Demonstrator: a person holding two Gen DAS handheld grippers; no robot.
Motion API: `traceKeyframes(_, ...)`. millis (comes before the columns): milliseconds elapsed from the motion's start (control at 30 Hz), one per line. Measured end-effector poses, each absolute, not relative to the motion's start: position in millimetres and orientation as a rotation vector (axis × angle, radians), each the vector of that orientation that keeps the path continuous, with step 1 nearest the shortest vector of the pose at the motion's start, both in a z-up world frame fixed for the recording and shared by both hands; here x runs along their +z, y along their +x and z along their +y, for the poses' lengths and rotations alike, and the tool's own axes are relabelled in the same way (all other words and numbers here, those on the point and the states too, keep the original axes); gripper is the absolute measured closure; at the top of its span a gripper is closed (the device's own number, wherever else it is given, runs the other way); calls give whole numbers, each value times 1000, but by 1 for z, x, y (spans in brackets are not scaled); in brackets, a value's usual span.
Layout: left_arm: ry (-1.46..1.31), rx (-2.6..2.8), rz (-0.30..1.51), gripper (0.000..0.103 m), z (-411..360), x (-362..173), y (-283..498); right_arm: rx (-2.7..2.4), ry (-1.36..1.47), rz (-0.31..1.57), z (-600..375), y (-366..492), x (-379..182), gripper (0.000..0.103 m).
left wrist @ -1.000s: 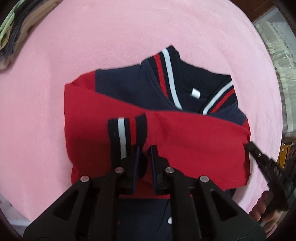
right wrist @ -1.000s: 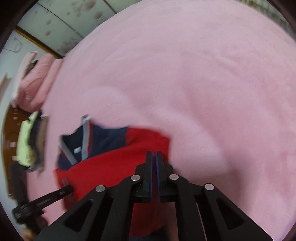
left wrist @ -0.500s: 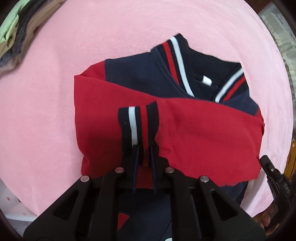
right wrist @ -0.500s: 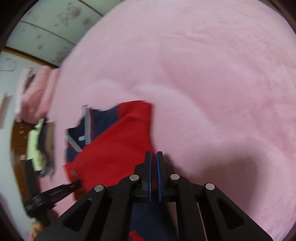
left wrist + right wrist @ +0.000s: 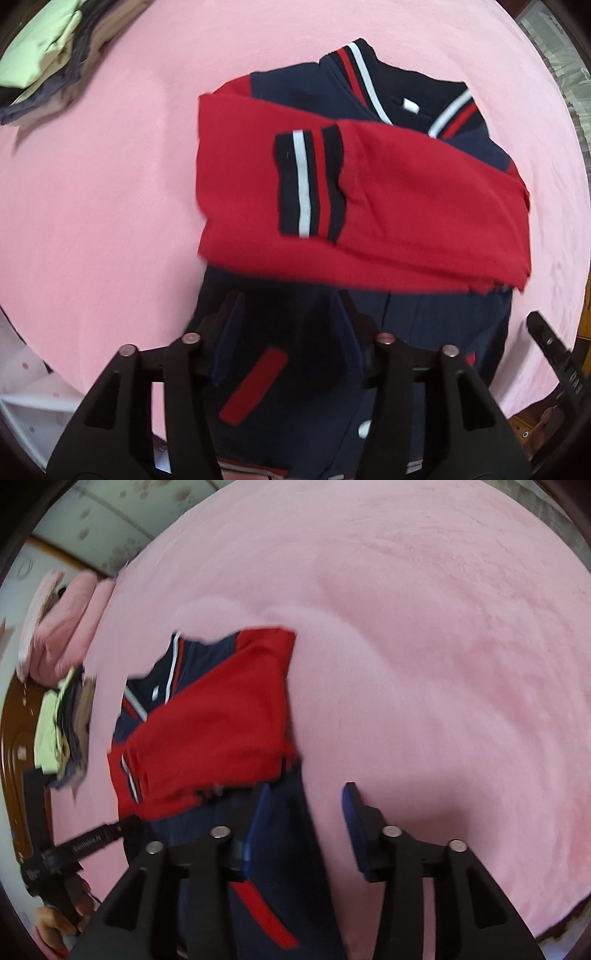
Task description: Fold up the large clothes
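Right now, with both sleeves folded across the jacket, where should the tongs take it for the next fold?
Likely the hem, one corner per tongs, coming from the near edge. The red sleeves already lie across the chest, and the navy lower body stays flat toward the open left tongs and right tongs.

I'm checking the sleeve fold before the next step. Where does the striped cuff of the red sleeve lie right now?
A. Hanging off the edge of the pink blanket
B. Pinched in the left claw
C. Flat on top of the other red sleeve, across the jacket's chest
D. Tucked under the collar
C: the striped cuff lies flat on the red sleeve across the jacket, and the open left claw holds nothing.
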State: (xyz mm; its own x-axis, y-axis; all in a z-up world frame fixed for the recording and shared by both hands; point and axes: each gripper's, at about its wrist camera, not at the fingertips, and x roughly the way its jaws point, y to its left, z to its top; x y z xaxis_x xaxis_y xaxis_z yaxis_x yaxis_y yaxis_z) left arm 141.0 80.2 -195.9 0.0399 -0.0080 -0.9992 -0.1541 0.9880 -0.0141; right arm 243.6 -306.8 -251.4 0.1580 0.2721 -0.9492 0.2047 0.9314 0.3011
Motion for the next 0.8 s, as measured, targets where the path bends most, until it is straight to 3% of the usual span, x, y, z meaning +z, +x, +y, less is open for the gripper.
traceKeyframes(67, -135, 108, 1534, 52, 77, -190, 126, 65, 363, 1445, -298, 226, -243, 31)
traceKeyframes(133, -131, 99, 1544, 52, 72, -186, 114, 83, 331, 1459, -287, 212, -237, 26)
traceKeyframes(433, -105, 41, 1519, 45, 43, -161, 72, 137, 235, 1442, -246, 169, -207, 19)
traceKeyframes(567, -72, 26, 1476, 35, 35, -147, 71, 151, 252, 1432, -247, 161, -199, 15)
traceKeyframes(800, -77, 26, 1475, 35, 69, -153, 69, 141, 314, 1418, -258, 154, -202, 14)
